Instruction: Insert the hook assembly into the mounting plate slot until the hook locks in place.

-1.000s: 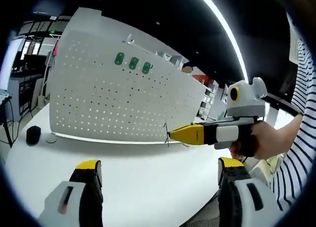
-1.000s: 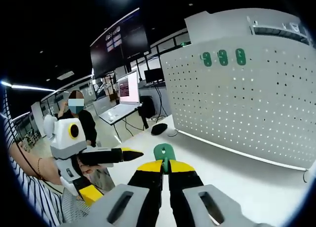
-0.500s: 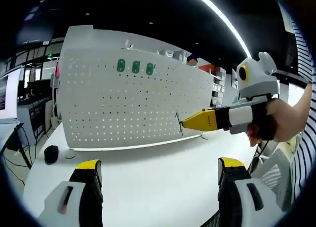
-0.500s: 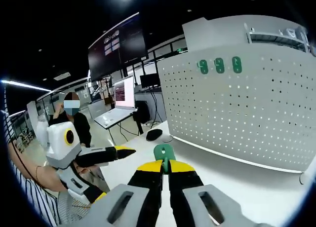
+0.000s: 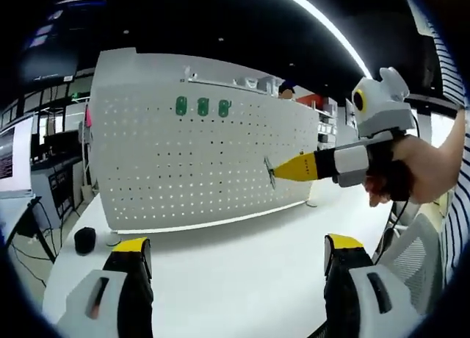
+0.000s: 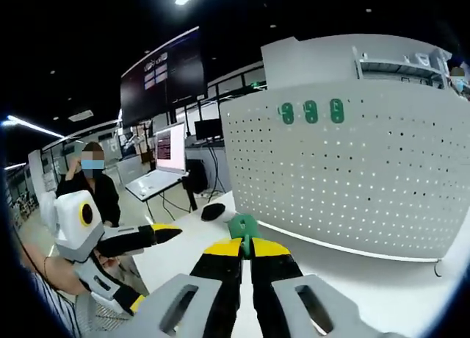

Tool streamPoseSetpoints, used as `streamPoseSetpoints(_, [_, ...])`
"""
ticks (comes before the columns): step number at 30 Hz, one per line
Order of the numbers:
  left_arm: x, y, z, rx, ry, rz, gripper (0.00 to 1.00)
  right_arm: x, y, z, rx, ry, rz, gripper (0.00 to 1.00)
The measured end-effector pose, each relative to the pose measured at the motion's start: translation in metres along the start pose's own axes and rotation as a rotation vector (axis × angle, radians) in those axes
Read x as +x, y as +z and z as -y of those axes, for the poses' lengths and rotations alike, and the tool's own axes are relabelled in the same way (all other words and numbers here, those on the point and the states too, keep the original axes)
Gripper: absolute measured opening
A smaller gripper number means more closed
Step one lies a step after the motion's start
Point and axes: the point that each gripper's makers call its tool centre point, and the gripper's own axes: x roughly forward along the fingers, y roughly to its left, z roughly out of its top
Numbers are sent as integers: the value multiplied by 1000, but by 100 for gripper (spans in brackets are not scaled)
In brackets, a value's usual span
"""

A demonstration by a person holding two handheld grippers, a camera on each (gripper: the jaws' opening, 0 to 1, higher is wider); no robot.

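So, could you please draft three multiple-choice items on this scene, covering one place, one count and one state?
1. Where are the green hooks mounted on the white perforated pegboard?
A. near its top
B. along its bottom edge
C. on the table

2. How many green hooks are mounted?
A. one
B. three
C. five

3. How are the right tongs?
A. wide open
B. shut on a green hook piece
C. shut on a cable

Answers: 1 A, they sit in a high row of holes; 2 B, three side by side; 3 B, the yellow tips pinch it.
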Motion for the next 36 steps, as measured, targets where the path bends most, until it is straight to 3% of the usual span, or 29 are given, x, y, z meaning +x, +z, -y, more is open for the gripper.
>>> streamPoseSetpoints(11, [-1, -2, -2, -11, 10, -7, 100, -4, 30, 29, -15, -124, 104, 1])
streamPoseSetpoints(24, [-1, -4, -4, -33, 16, -12, 100, 8, 58, 71, 46, -268, 201, 1])
streamPoseSetpoints(36, [0, -6, -4, -30, 17, -21, 100, 17, 69, 90, 78, -320, 235, 1])
